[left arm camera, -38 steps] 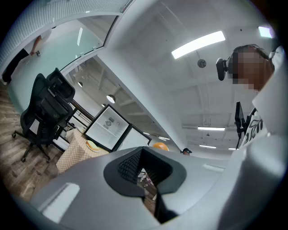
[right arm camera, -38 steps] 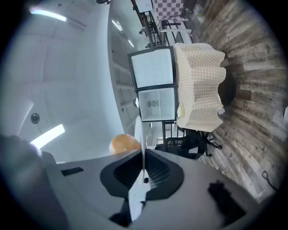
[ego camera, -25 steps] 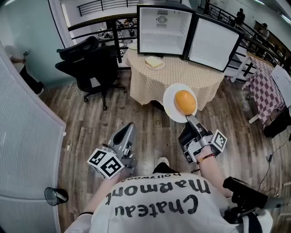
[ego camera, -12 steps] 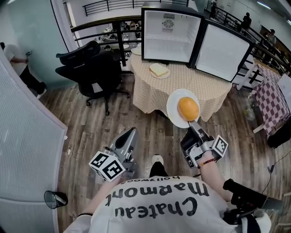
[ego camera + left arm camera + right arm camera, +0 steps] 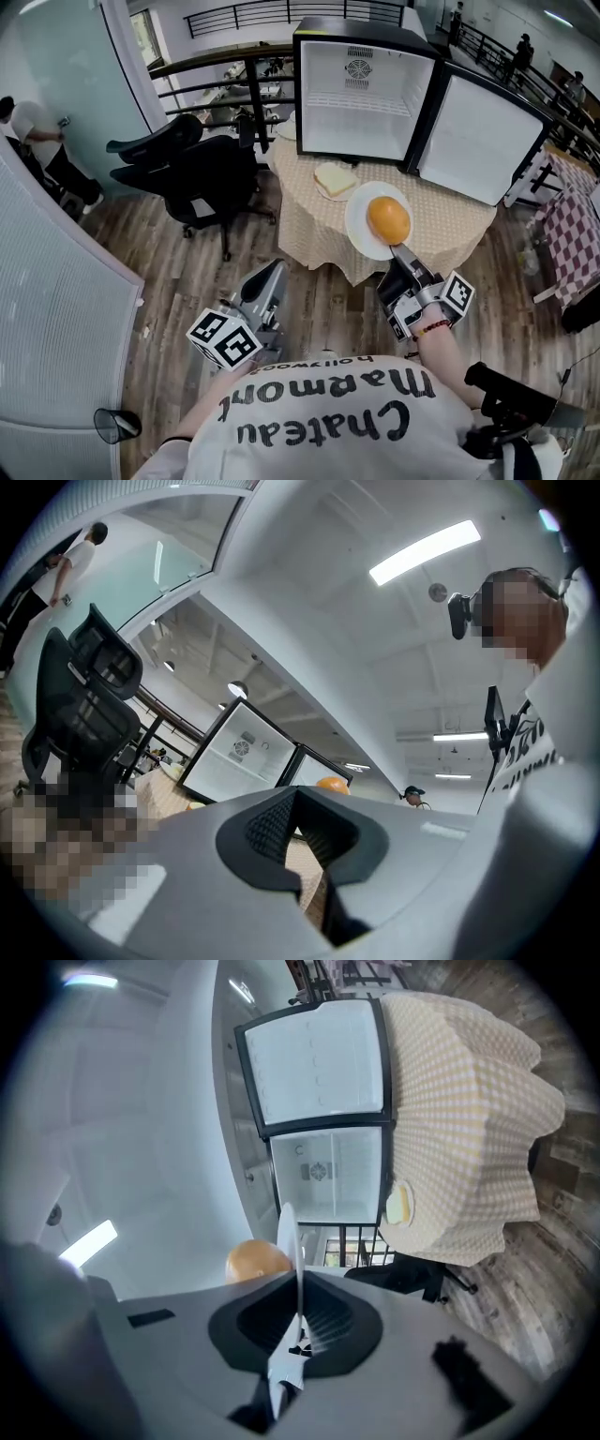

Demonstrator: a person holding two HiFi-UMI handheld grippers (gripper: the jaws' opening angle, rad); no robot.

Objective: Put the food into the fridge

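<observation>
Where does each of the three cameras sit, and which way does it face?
Head view: on the person's head, looking steeply down at table and open fridge; shows the shirt, left hand-held gripper and right hand-held gripper.
Left gripper view: on the left hand-held gripper, tilted up towards the ceiling; shows its empty jaws and the shirt.
Right gripper view: on the right hand-held gripper, rolled sideways, facing the fridge; shows its jaws clamped on the plate rim.
Shared: all three show the fridge and the orange bun.
</observation>
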